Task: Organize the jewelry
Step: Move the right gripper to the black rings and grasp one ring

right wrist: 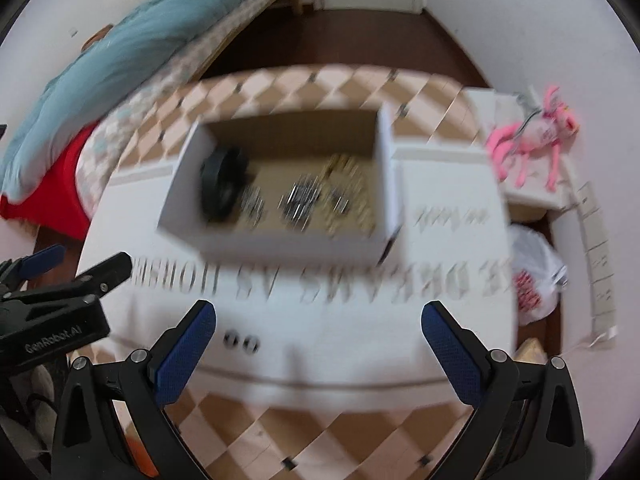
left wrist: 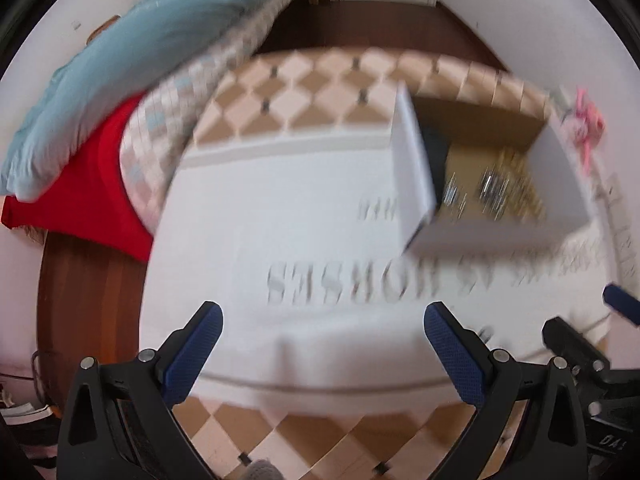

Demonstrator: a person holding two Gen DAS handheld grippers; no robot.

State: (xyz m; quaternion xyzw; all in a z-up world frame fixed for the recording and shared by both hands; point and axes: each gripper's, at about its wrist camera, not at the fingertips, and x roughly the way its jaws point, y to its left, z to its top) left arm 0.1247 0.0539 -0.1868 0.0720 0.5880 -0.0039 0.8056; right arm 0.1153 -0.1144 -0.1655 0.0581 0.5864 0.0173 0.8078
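An open white cardboard box (right wrist: pixel 280 240) sits on a white printed cloth (right wrist: pixel 440 280) on the table. Inside it lie silver and gold jewelry pieces (right wrist: pixel 320 200) and a black round object (right wrist: pixel 220 188). The box also shows in the left wrist view (left wrist: pixel 500 236), at the right, with jewelry (left wrist: pixel 496 188) inside. Two small round silver pieces (right wrist: pixel 240 342) lie on the cloth near my right gripper (right wrist: pixel 318 338), which is open and empty in front of the box. My left gripper (left wrist: pixel 322 338) is open and empty over the cloth, left of the right one. Both views are motion-blurred.
The table has a checkered cover (left wrist: pixel 304 92). A bed with a blue duvet (left wrist: pixel 132 64) and a red sheet (left wrist: pixel 92 184) stands to the left. A pink plush toy (right wrist: pixel 532 136) lies on a white box at the right, with a plastic bag (right wrist: pixel 536 276) below it.
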